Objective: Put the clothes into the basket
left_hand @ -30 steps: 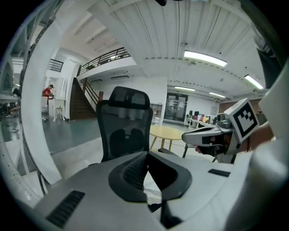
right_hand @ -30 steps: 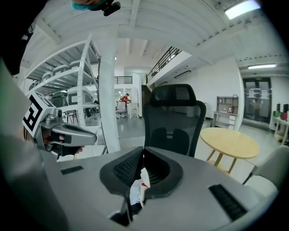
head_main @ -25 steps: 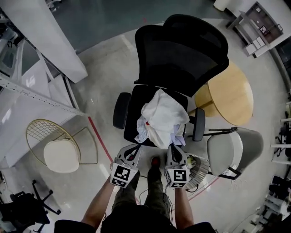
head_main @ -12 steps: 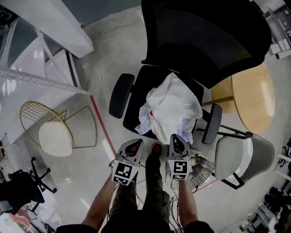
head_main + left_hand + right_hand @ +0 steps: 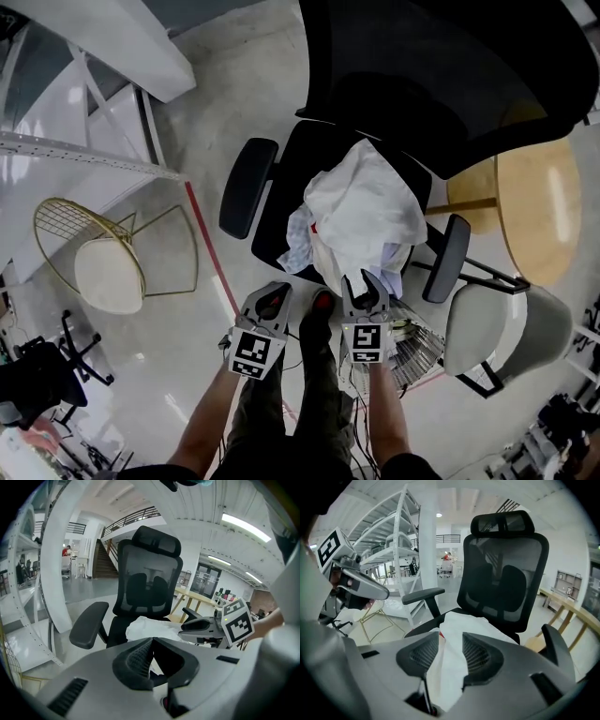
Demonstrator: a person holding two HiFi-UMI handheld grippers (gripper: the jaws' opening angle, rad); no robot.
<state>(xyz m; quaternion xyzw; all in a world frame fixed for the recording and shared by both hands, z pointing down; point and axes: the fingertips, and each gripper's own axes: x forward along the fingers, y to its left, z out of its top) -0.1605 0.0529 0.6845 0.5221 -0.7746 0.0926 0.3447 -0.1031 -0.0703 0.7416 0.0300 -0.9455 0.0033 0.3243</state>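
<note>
Opening just now, my right gripper (image 5: 451, 638) is framing the clothes (image 5: 468, 623) just ahead, unpinched; my left gripper (image 5: 151, 641) is sitting closed, empty. Risk: a shallow pinch is taking one fold only, then spilling it short of the basket (image 5: 417, 352) behind my right jaws.

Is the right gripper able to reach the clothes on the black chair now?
Probably yes: the right gripper is at the edge of the clothes and nothing blocks it. Its jaws have just been opening, with cloth in the gap, not gripped.
</note>
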